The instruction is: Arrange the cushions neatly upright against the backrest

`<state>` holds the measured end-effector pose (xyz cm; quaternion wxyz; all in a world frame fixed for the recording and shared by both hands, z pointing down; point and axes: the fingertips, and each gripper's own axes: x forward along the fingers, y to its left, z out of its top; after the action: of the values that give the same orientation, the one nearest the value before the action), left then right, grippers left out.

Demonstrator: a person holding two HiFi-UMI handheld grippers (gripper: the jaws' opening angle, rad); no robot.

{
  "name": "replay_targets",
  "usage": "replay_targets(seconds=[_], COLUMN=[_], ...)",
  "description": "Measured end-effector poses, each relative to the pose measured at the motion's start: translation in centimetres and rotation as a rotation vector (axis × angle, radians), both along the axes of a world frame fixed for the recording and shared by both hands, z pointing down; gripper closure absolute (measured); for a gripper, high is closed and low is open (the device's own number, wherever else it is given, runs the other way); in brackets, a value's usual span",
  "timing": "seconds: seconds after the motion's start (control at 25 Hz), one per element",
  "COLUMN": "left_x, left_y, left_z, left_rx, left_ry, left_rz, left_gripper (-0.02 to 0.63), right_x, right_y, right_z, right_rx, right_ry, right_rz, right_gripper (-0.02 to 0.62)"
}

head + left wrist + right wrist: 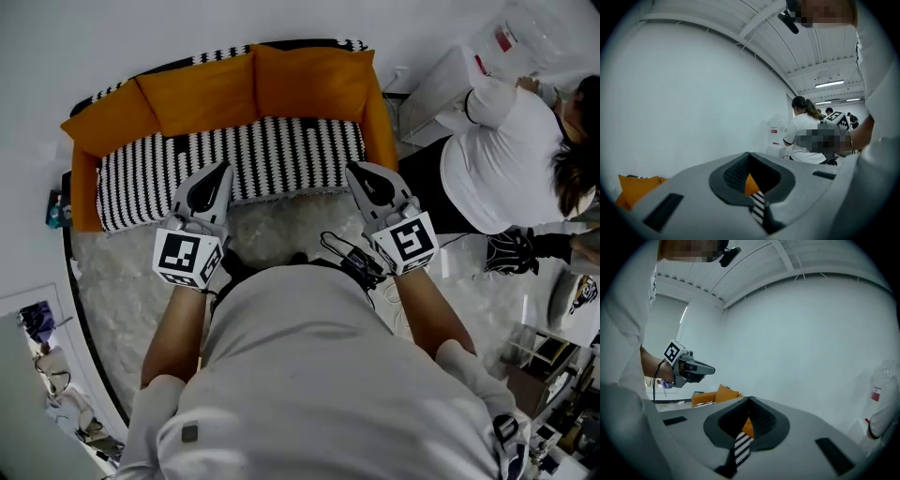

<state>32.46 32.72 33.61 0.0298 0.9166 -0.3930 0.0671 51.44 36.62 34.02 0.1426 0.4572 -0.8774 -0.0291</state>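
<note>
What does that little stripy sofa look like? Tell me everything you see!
The small sofa has a black-and-white striped fabric seat, a striped back rim and orange sides. Soft-looking orange cushions stand upright in a row against its backrest, touching each other. It sits on a pale fluffy rug beside a white wall.

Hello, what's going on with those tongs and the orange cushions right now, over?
Left tongs, right tongs: both shut, empty. Two orange fabric cushions upright against backrest. Beside sofa: person in white top.
</note>
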Motion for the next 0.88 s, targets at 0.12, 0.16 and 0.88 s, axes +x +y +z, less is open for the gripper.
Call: replay_targets(seconds=[0.12, 0.16, 0.88], left_x=[-1.8, -2.3, -3.6], left_y=[0.1, 0.1, 0.3], left_z=[-0.5, -0.5, -1.0], left_rx=[0.008, 0.007, 0.005], left_ry=[-0.001, 0.002, 0.011], left_rz=[-0.017, -0.022, -0.025], left_gripper=[0.597, 0.597, 0.597], right_x=[-0.8, -1.1, -1.7], right_y=[0.2, 0.3, 0.7], right_z=[-0.2, -0.2, -1.2], right_rx=[0.0, 0.001, 0.01], right_ry=[-0.008, -0.009, -0.012], right_rz=[0.001, 0.0, 0.001], right_gripper=[0.569, 0.569, 0.569])
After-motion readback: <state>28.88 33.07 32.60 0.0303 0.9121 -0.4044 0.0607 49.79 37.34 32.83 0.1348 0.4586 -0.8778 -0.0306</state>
